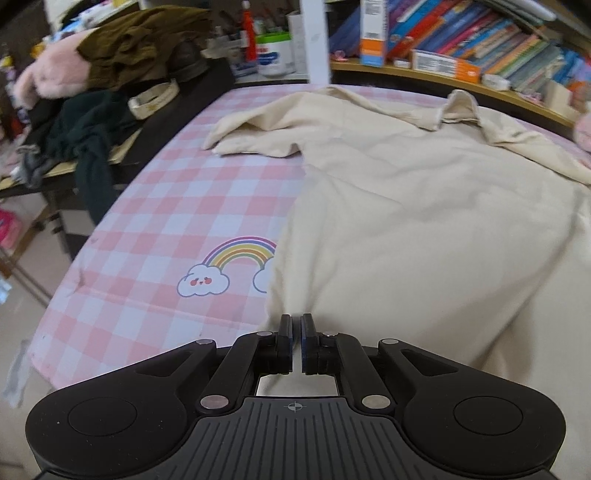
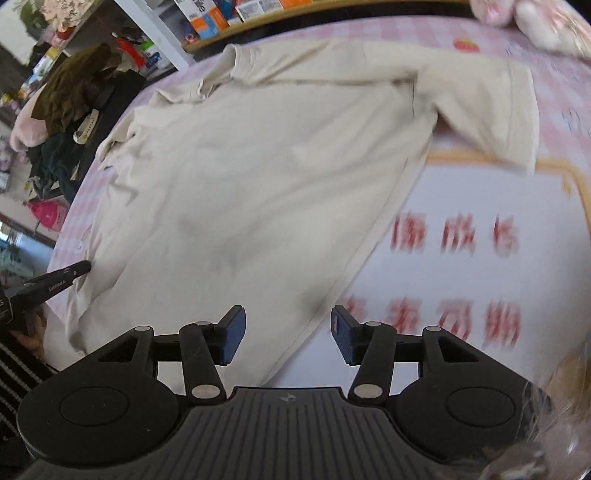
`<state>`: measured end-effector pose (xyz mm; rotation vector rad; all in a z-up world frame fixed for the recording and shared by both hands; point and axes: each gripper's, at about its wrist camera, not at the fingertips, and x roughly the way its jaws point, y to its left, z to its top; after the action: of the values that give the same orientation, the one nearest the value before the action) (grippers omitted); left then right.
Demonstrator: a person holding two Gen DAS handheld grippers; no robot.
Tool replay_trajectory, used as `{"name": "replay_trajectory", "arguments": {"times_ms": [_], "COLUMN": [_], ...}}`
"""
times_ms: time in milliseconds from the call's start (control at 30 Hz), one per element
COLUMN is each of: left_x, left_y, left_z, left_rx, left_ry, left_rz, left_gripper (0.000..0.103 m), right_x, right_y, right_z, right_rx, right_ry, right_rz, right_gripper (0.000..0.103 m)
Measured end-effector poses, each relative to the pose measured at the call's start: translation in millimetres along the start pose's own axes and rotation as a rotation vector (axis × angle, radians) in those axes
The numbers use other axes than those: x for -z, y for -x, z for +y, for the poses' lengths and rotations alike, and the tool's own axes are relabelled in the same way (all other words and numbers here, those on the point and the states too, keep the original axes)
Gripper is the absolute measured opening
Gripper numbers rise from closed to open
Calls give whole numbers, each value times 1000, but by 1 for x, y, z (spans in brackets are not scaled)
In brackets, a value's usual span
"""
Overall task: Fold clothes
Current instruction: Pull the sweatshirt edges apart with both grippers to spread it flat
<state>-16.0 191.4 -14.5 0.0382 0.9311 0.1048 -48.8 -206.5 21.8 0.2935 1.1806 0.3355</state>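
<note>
**Operator:** Left wrist view first, working outward from my tools. My left gripper (image 1: 295, 320) has its jaws all but together at the near left corner of the cream shirt (image 1: 406, 221). A sliver of a gap shows between the pads, and I can't tell whether any cloth is pinched there. My right gripper (image 2: 287, 334) stands open over the shirt's near hem, nothing between the pads.

**Supervisor:** How far along is the folding?

**Operator:** Barely begun, I'd say. The shirt lies spread flat on the pink checked sheet (image 1: 166, 206), both short sleeves out to the sides, collar at the far end. I see no fold made yet; sleeves and body are all left to do.

**Supervisor:** Anything in the way?

**Operator:** Nothing lies on the shirt itself. Left of the shirt, off the bed's edge, a side table carries a heap of dark and olive clothes (image 1: 122, 48) with something fluffy and pink. Beyond the collar runs a shelf of books (image 1: 498, 48) and boxes. Past the right sleeve sits a pink plush thing (image 2: 532, 18), near enough that I judge it could crowd a wide sleeve fold.
</note>
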Motion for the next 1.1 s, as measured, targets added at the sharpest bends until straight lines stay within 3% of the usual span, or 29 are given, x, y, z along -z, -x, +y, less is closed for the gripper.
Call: {"name": "replay_trajectory", "arguments": {"times_ms": [133, 300, 433, 567, 600, 633, 667, 700, 733, 767, 833, 1000, 1100], "left_x": [11, 25, 33, 39, 41, 40, 41, 41, 41, 40, 39, 37, 32], "left_y": [9, 13, 22, 22, 20, 19, 19, 19, 20, 19, 18, 16, 18], "left_z": [14, 25, 38, 51, 55, 58, 62, 63, 64, 66, 72, 85, 89], "left_rx": [95, 139, 156, 178, 189, 206, 222, 221, 221, 235, 242, 197, 203], "left_ry": [-41, -140, -219, -215, -190, -162, -135, -134, -134, -136, -116, -91, -94], "left_rz": [-8, -10, -22, -11, -6, -5, -3, -5, -7, -4, -5, -26, -30], "left_gripper": [29, 30, 34, 45, 45, 45, 39, 35, 8, 1, 1, 1, 1], "right_x": [29, 68, 84, 90, 90, 91, 92, 94, 95, 96, 100, 112, 117], "right_y": [-2, 1, -4, -10, -11, -12, -13, -14, -12, -9, 2, 43, 53], "right_z": [22, 35, 50, 66, 70, 72, 73, 73, 72, 71, 65, 27, 7], "right_rx": [58, 154, 177, 212, 220, 218, 214, 207, 205, 208, 230, 480, 500], "right_ry": [-63, -165, -196, -177, -167, -156, -148, -151, -151, -154, -158, -177, -226], "right_rz": [-14, -50, -64, -86, -89, -85, -80, -75, -79, -82, -97, -152, -145], "right_gripper": [48, 42, 41, 40, 32, 25, 8, 7, 6, 6, 5, 5, 5]}}
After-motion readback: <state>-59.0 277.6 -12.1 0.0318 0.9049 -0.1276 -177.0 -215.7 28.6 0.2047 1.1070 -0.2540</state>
